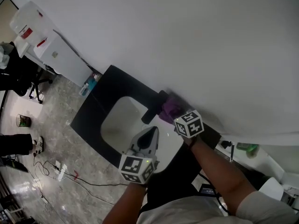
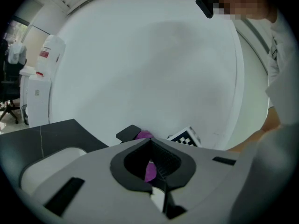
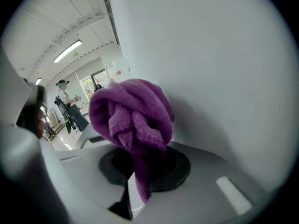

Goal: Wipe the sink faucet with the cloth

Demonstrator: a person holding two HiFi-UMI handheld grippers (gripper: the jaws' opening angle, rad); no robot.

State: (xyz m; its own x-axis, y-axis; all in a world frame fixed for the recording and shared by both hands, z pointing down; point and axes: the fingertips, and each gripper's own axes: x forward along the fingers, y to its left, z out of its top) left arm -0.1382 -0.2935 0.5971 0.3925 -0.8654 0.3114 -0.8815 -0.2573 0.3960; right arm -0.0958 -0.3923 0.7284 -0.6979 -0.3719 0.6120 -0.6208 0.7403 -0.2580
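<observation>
A black faucet [image 1: 151,109] stands at the back of a white sink basin [image 1: 119,122] set in a black counter [image 1: 93,111]. My right gripper [image 1: 172,112] is shut on a bunched purple cloth [image 1: 169,108], which sits against the faucet's right side by the wall. In the right gripper view the cloth [image 3: 133,118] fills the space above the right gripper [image 3: 135,146] and hides its tips. My left gripper [image 1: 152,131] hovers over the basin's near right side, shut and holding nothing. In the left gripper view its jaws [image 2: 149,142] meet, with the faucet [image 2: 128,133] and the cloth [image 2: 144,135] beyond.
A white wall [image 1: 196,45] runs close behind the counter. A white cabinet [image 1: 60,57] and a blue bottle [image 1: 88,84] stand left of the counter. Cables [image 1: 63,171] lie on the tiled floor. A green item [image 1: 246,148] sits on a ledge at right.
</observation>
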